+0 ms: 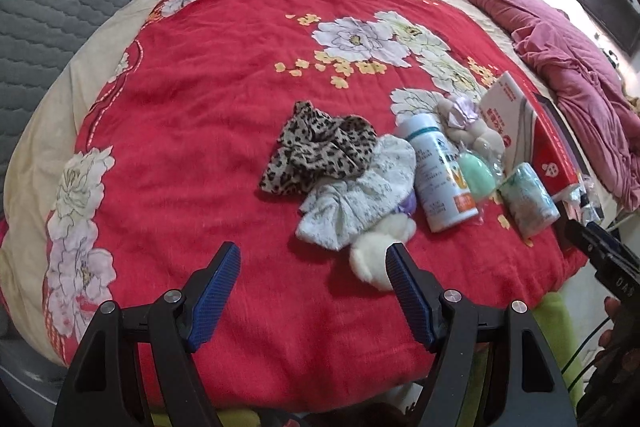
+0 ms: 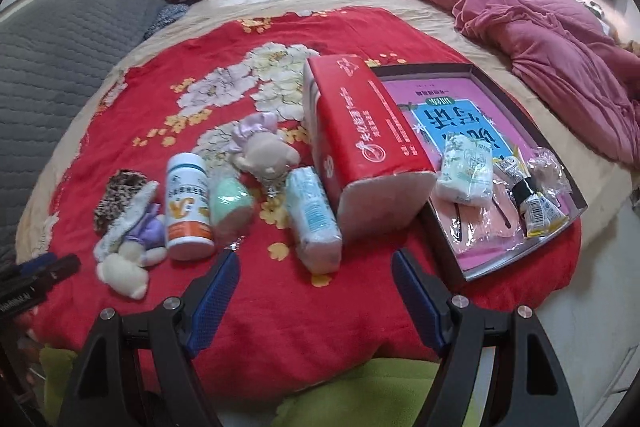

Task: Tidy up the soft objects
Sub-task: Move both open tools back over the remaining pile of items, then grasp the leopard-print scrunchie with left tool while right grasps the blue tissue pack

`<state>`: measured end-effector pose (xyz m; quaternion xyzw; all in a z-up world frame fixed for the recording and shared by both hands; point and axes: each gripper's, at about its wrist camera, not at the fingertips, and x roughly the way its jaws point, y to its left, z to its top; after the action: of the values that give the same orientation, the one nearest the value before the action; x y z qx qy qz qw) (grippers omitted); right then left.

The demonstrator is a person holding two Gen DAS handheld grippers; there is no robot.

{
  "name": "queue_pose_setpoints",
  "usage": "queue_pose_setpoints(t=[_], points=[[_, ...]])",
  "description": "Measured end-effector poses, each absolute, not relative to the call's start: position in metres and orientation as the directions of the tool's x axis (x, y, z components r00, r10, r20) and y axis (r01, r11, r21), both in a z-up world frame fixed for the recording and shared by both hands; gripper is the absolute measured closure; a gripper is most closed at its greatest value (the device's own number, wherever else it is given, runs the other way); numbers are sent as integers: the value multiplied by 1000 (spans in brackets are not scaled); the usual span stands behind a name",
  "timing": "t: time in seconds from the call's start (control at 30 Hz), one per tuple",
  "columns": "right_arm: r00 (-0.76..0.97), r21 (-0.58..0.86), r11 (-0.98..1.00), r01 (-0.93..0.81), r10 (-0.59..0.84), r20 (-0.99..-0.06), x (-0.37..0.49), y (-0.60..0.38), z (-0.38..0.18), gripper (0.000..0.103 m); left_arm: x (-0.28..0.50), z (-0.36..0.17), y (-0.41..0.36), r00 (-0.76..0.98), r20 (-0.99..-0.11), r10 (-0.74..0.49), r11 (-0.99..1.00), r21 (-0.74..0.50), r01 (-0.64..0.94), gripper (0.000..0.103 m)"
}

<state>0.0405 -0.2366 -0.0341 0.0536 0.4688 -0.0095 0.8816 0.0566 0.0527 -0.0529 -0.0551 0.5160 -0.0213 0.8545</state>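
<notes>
Where legible, only Chinese characters on red tissue pack, blue book

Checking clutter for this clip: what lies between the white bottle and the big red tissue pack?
In the right wrist view, between the white bottle and red tissue pack lie a mint-green sponge, a small plush bear and a wrapped tissue packet.
</notes>
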Motion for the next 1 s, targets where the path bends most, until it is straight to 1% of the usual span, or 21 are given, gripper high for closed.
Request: queue_pose_setpoints(t=[0.37, 0.43, 0.47, 0.53, 0.57, 0.67, 0.83, 1.0], points=[[520, 60, 992, 114, -8, -854, 63, -235, -66, 25, 93, -64, 62, 453, -885, -108, 992, -128, -15, 27], [516, 57, 992, 113, -10, -856, 65, -233, -70, 33, 101, -67, 64, 445, -890, -103, 992, -126, -22, 27], [513, 55, 992, 110, -9, -859, 67, -231, -72, 34, 106, -70, 66, 437, -894, -99, 992, -123, -28, 27], [509, 46, 994, 97, -10, -861, 68, -224, -74, 40, 114, -73, 67, 435, -894, -105, 991, -129, -26, 27], [515, 45, 995, 87, -6, -857, 68, -222, -74, 41, 118, -74, 68, 433, -895, -102, 992, -125, -26, 27], [533, 27, 998, 60, -9, -846, 70, -212, -73, 42, 131, -79, 67, 425, -899, -110, 991, -132, -22, 27], [542, 18, 997, 68, -22, -840, 78, -213, -75, 43, 151, -87, 62, 411, -904, -119, 991, -133, -6, 27], [547, 89, 987, 135, 1, -837, 71, -235, -76, 43, 162, -93, 58, 403, -906, -126, 991, -136, 2, 27]])
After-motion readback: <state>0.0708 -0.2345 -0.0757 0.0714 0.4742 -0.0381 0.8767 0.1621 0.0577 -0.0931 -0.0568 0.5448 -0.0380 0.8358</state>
